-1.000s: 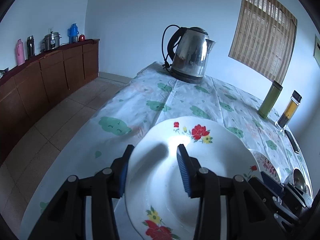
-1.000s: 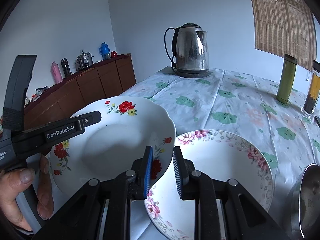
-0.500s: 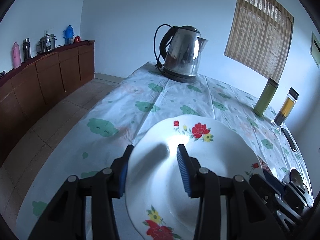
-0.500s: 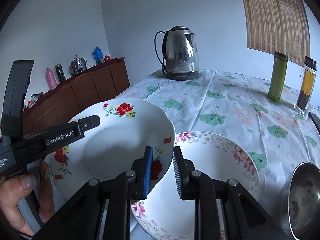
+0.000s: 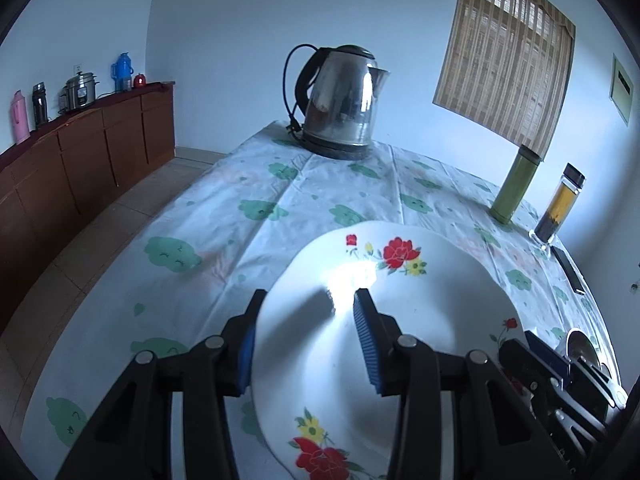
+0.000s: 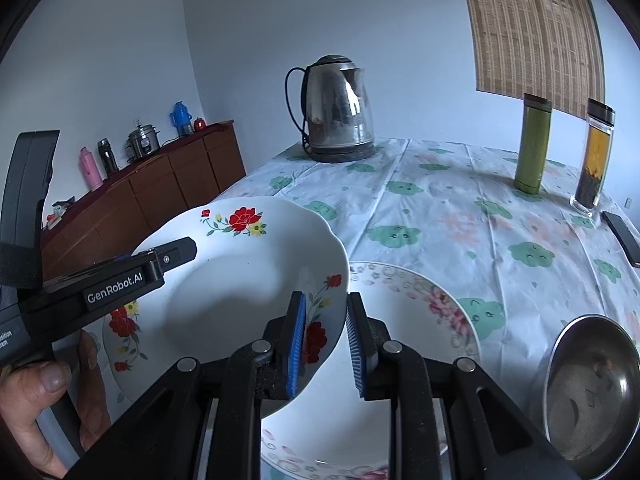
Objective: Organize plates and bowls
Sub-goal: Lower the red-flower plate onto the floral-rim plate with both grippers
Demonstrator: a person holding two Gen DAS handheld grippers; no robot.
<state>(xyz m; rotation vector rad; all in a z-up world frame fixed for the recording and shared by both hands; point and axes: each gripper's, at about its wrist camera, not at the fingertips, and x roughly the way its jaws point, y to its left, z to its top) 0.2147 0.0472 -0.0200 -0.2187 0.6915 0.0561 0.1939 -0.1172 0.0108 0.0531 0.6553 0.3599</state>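
1. White ceramic, red-flower plate (image 5: 400, 320): both tongs clamp it by opposite rim sections, above the counter (image 5: 240, 216).
2. Left tongs (image 5: 304, 340): closed on the plate rim at its 7 o'clock edge in the left wrist view, one pad under the rim, one on the upper face.
3. Right tongs (image 6: 324, 344): narrow, closed on the plate rim at its 4 o'clock edge in the right wrist view.
4. Right wrist view only: a hand (image 6: 36, 400) on the left tool's handle, a pink-flower plate (image 6: 404, 308) lying flat on the counter below the held plate, and a steel bowl (image 6: 592, 392) at 4 o'clock.
5. Left wrist view only: the floor tiles at 9 o'clock and the right tool's body at 4 o'clock; the pink-flower plate is hidden behind the held plate.
6. Both views: kettle (image 5: 344, 100) at 12 o'clock, green flask (image 5: 516, 184) and clear jar (image 5: 560, 204) at 2 o'clock, phone (image 6: 624, 236) at the counter edge.
7. Orientation: the plate is round, with no long axis; its face points up, and its far edge is tilted upward toward 12 o'clock.
8. Change from the earlier frame: the held plate now overlaps more of the pink-flower plate; both tongs keep the same grip and width.
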